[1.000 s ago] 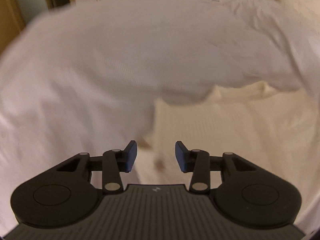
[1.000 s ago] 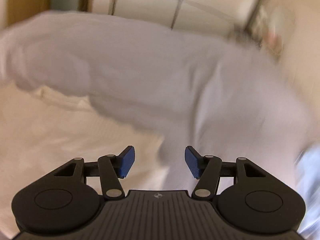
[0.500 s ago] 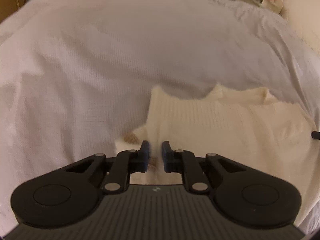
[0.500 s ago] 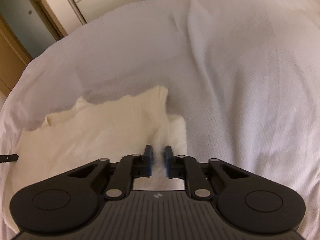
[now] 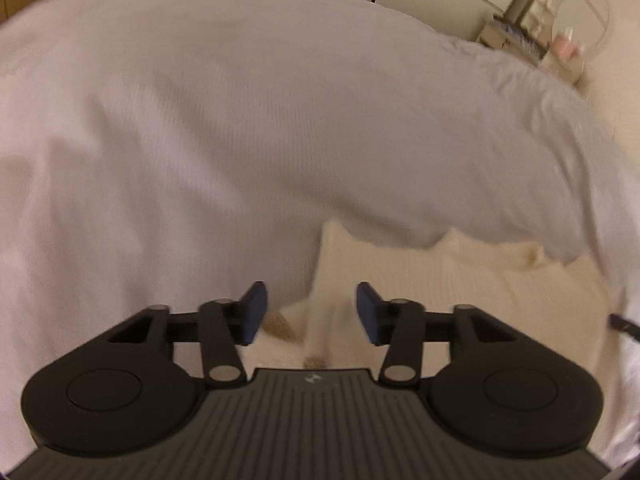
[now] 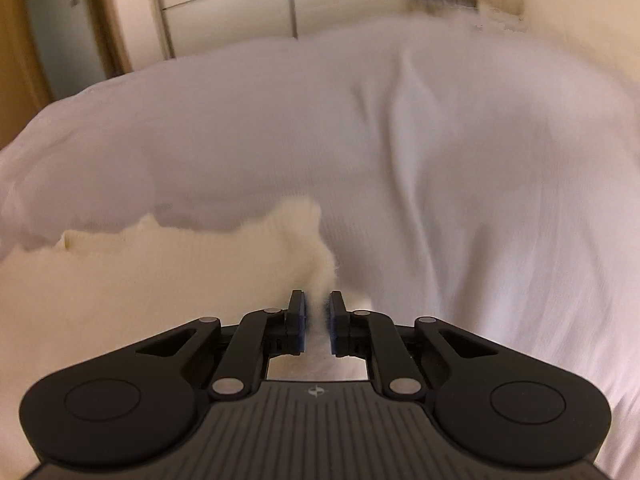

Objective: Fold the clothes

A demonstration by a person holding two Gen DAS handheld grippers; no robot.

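Observation:
A cream knitted garment (image 5: 460, 300) lies on the white bed, its far part in shadow. In the left wrist view my left gripper (image 5: 312, 312) stands open over the garment's left edge, where a small tan label patch (image 5: 280, 326) shows between the blue pads; nothing is gripped. The same cream garment (image 6: 140, 280) spreads to the left in the right wrist view. My right gripper (image 6: 318, 322) is shut on its right corner, and a ridge of knit rises from the jaws toward the far side.
The white bedsheet (image 5: 240, 140) fills most of both views, with soft creases. Cabinet doors (image 6: 240, 20) stand behind the bed. A cluttered shelf (image 5: 548, 32) is at the far right. A dark cable end (image 5: 622, 322) lies at the right edge.
Half a second ago both grippers were shut on the garment's corners. The left one has since opened and let go. The right one stays shut and the views have shifted with blur.

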